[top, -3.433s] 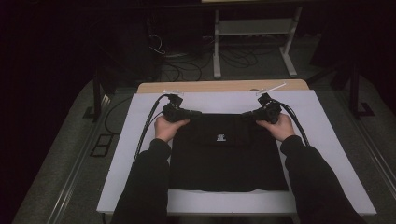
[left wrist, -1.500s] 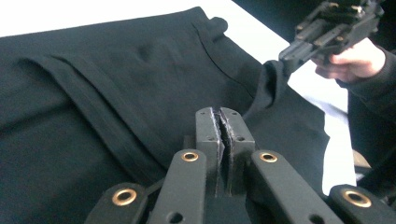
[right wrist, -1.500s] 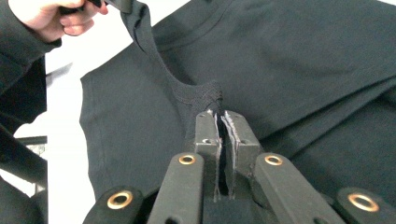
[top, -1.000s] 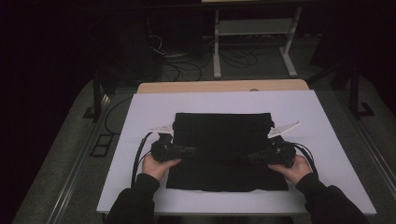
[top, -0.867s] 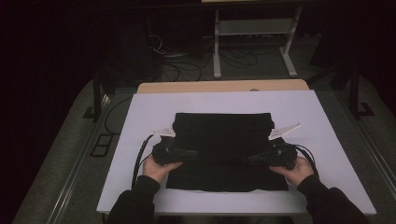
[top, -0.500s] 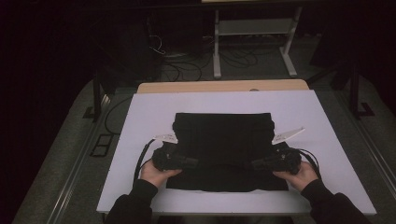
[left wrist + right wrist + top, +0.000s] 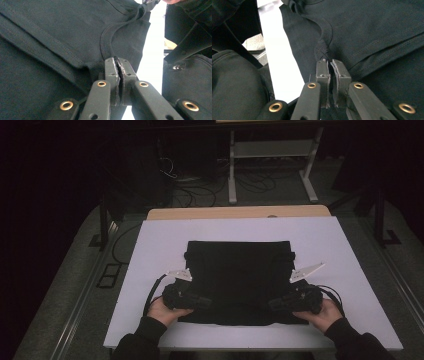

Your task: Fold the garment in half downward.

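Black shirt [image 7: 239, 275] folded nearer, both grippers seemingly clamped, drawn back

Black garment [image 7: 239, 277] folded on white board [image 7: 150, 250]; both hand-held grippers [image 7: 197, 301] [image 7: 280, 304] at near corners.

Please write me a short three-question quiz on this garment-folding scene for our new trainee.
1. True or false: both claws are shut on the black garment.
2. What does the garment lie on? A) a white board, B) a wooden floor, C) a metal tray.
3. Which edge of the garment do the claws grip, the near one or the far one?

Key
1. True. The left claw and the right claw each pinch fabric between closed jaws.
2. A. The white board lies under the garment.
3. The near one: in the high view the left claw and the right claw sit at the corners closest to the person.
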